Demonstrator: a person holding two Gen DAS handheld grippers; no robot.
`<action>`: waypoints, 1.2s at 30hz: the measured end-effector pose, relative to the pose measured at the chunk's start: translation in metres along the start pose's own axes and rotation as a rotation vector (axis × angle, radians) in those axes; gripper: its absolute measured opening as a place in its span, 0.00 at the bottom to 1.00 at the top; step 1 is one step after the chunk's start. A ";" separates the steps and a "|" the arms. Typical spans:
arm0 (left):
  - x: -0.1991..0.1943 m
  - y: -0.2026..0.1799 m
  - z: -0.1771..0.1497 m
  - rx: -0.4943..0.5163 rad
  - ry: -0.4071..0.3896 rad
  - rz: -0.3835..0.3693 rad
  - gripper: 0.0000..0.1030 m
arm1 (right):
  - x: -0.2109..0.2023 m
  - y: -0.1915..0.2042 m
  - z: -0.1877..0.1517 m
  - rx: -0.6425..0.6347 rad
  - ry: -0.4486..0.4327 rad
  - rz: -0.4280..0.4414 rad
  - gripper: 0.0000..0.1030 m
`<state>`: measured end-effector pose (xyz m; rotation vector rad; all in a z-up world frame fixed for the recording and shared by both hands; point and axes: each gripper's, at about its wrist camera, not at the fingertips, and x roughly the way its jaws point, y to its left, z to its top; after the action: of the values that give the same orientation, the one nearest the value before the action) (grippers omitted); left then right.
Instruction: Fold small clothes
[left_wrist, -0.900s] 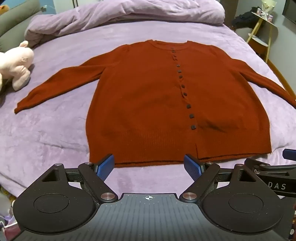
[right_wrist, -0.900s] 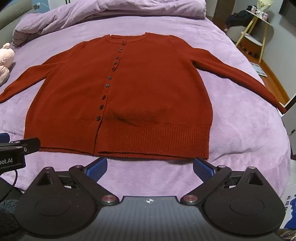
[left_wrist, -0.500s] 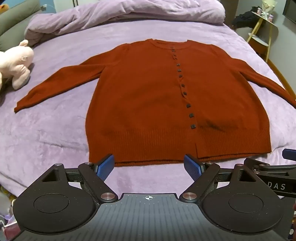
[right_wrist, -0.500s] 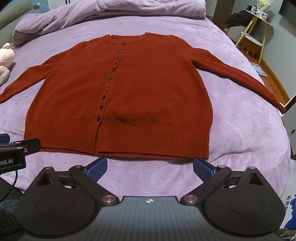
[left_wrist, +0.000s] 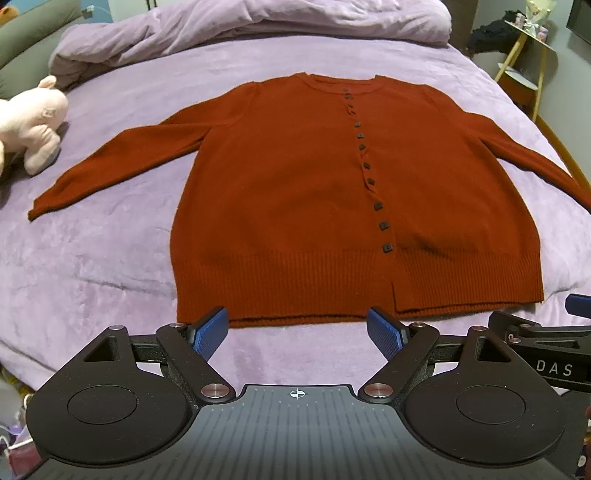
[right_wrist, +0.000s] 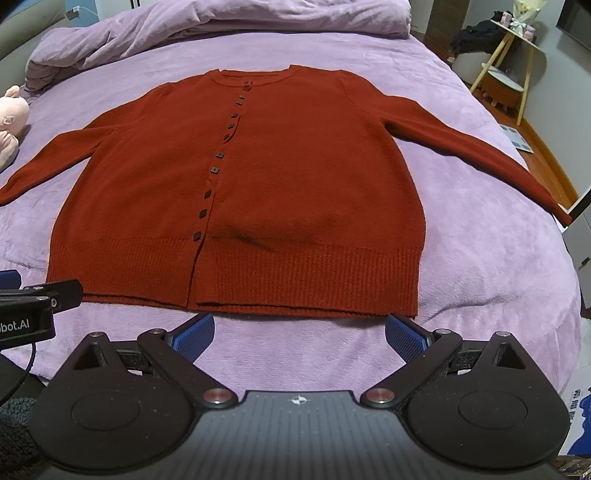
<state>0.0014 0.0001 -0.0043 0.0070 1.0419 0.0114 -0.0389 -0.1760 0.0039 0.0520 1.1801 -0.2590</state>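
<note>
Pre-grasp step, as judged: red cardigan (left_wrist: 295, 206) was laid flat, buttoned, sleeves spread, on the purple bed (left_wrist: 92, 266). Left gripper (left_wrist: 298, 328) and right gripper (right_wrist: 299, 334) were held just short of the hem, fingers spread wide, nothing pinched. A sleeve or side grab was likely called for next.

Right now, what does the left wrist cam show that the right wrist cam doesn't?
Left wrist only: the whole pink plush toy and the cuff of the sleeve beside it.
Right wrist only: the opposite sleeve's cuff at the bed edge, and a paper on the floor.
Both: the red cardigan lying flat and buttoned on the purple bed, the yellow-legged side table, and open, empty fingers.
</note>
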 end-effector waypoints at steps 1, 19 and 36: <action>0.000 0.000 0.000 -0.001 0.001 0.000 0.84 | 0.000 0.000 0.000 0.001 0.000 0.000 0.96; 0.001 0.001 -0.001 -0.004 0.006 -0.005 0.84 | 0.000 -0.001 -0.001 0.002 -0.005 0.005 0.96; 0.003 -0.001 -0.002 -0.002 0.013 -0.007 0.84 | 0.000 -0.002 0.000 0.011 -0.007 0.005 0.96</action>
<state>0.0012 -0.0009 -0.0076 0.0020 1.0553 0.0063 -0.0396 -0.1778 0.0036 0.0635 1.1719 -0.2608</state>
